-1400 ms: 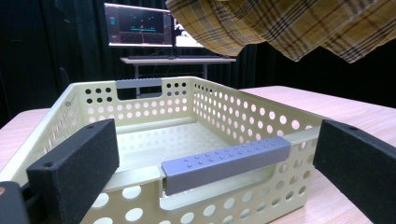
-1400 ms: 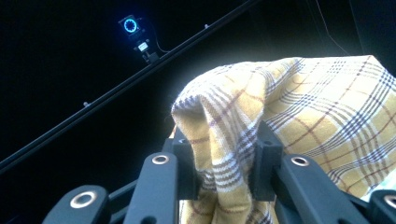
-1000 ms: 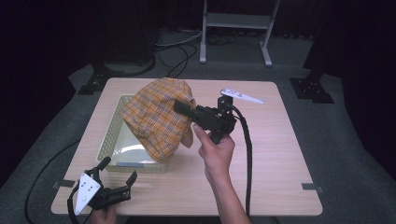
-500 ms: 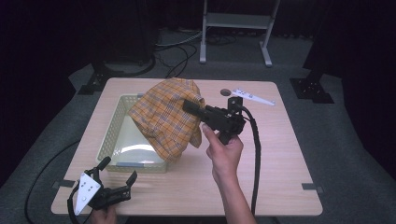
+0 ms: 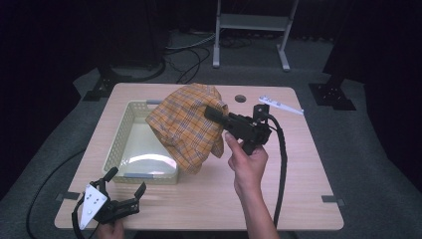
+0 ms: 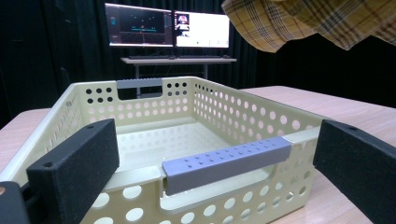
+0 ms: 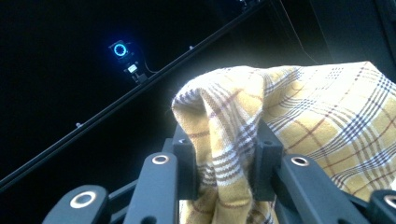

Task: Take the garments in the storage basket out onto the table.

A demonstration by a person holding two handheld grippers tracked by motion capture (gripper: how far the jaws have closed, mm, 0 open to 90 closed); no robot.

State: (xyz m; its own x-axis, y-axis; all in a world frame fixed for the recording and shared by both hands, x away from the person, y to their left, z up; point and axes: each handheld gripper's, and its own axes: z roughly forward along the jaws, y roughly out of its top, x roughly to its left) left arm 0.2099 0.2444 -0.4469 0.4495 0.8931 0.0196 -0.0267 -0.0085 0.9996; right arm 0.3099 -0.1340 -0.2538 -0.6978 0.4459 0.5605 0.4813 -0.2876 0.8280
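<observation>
— Right gripper status?
— Pinching the plaid cloth, jaws clamped on a bunched fold. My right hand holds it raised mid-table, forearm coming up from the near edge, jaws aimed left. Cloth hangs over the right rim of the cream basket, lower edge near the tabletop.
— Left gripper?
— Jaws spread, nothing between. Low at the near-left corner, pointed at the basket.
— Any difference between views?
— Left gripper view shows the basket's grey handle just ahead, monitors far back. High view adds a white tool on the table's far right.
</observation>
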